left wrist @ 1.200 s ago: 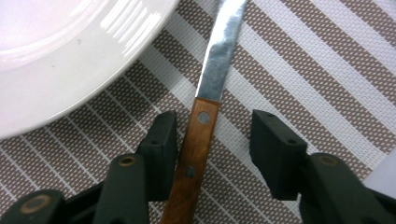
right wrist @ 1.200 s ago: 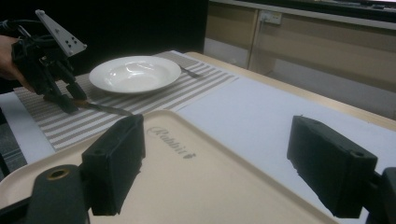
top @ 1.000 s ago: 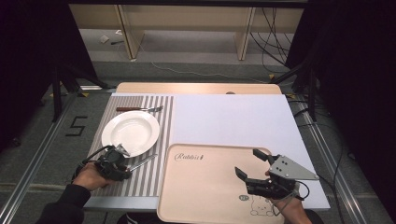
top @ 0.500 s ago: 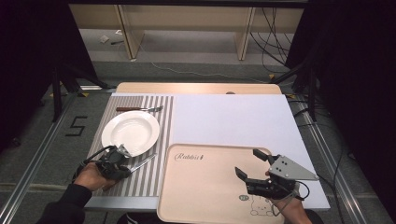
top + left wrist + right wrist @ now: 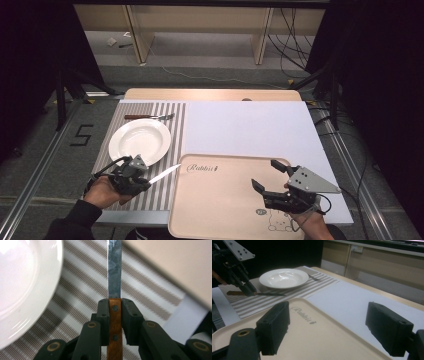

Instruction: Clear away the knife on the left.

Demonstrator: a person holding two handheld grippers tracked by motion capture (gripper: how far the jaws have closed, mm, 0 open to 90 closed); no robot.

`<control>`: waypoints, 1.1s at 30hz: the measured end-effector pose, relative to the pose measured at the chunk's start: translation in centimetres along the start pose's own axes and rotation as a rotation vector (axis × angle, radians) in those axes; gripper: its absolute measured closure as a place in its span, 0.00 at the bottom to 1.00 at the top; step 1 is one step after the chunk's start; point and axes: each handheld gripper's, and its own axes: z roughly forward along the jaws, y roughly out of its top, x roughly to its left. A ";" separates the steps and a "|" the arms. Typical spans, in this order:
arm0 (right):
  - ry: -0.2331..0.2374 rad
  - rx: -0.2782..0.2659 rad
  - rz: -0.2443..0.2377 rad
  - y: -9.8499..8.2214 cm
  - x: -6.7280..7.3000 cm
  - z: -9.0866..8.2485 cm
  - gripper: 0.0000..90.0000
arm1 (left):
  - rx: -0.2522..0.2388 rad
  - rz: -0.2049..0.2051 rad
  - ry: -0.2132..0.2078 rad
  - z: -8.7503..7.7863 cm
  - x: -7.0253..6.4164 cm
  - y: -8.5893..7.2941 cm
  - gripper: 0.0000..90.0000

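Note:
My left gripper [image 5: 135, 176] is shut on the wooden handle of a table knife [image 5: 165, 173] low over the striped placemat [image 5: 150, 192]. The blade points right, toward the beige tray [image 5: 225, 210]. In the left gripper view the jaws clamp the brown knife handle [image 5: 114, 322], and the steel blade [image 5: 114, 272] runs straight ahead between the white plate [image 5: 22, 290] and the tray's edge [image 5: 175, 265]. My right gripper [image 5: 265, 175] hovers open over the tray's right half, holding nothing. In its own view the right gripper [image 5: 330, 325] faces the plate [image 5: 283, 277] and the left gripper [image 5: 249, 290].
A white plate [image 5: 140, 141] sits on the placemat with a fork [image 5: 150, 117] beyond it. A white sheet [image 5: 250, 130] covers the table's right part. The tray, printed "Rabbit", overhangs the near edge. Dark floor and cables surround the table.
My left gripper has shifted slightly to the right with the knife, so the blade tip is closer to the tray. The right gripper has stayed in place.

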 end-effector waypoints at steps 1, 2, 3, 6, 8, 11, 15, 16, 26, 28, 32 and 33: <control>0.000 0.000 0.001 0.0 0.0 0.0 0.23 | -0.010 0.012 -0.010 -0.1 -0.3 0.3 0.86; 0.000 0.000 0.001 0.0 0.0 0.0 0.23 | -0.017 0.006 -0.015 -0.1 -0.5 0.4 0.86; 0.000 0.000 0.000 0.0 0.0 0.0 0.23 | -0.029 0.020 -0.032 -0.2 -0.8 0.6 0.86; 0.000 -0.001 0.000 0.0 0.0 0.0 0.23 | -0.043 0.020 -0.038 -0.2 -1.0 0.8 0.86; 0.000 -0.001 -0.002 0.0 0.0 0.0 0.23 | -0.059 0.036 -0.052 -0.4 -1.3 1.0 0.86; -0.002 0.005 -0.012 0.0 0.1 0.1 0.23 | -0.082 0.066 -0.068 -0.5 -2.1 1.4 0.86; 0.002 0.010 -0.026 0.0 0.2 0.1 0.23 | -0.077 0.112 -0.069 -0.4 -2.7 1.8 0.86; 0.005 0.016 -0.039 0.0 0.3 0.2 0.23 | -0.081 0.106 -0.071 -0.4 -3.0 1.9 0.86; 0.001 0.096 -0.258 -0.4 2.2 0.9 0.22 | -0.131 0.160 -0.097 -0.9 -5.6 3.4 0.86; 0.020 0.109 -0.306 -0.5 2.8 1.0 0.22 | -0.145 0.149 -0.103 -1.1 -6.0 3.6 0.86; 0.048 0.093 -0.252 -0.4 2.4 0.9 0.22 | -0.164 0.137 -0.119 -1.2 -6.3 4.0 0.86; 0.055 0.078 -0.201 -0.3 2.0 0.8 0.23 | -0.179 0.142 -0.114 -1.2 -6.4 4.1 0.86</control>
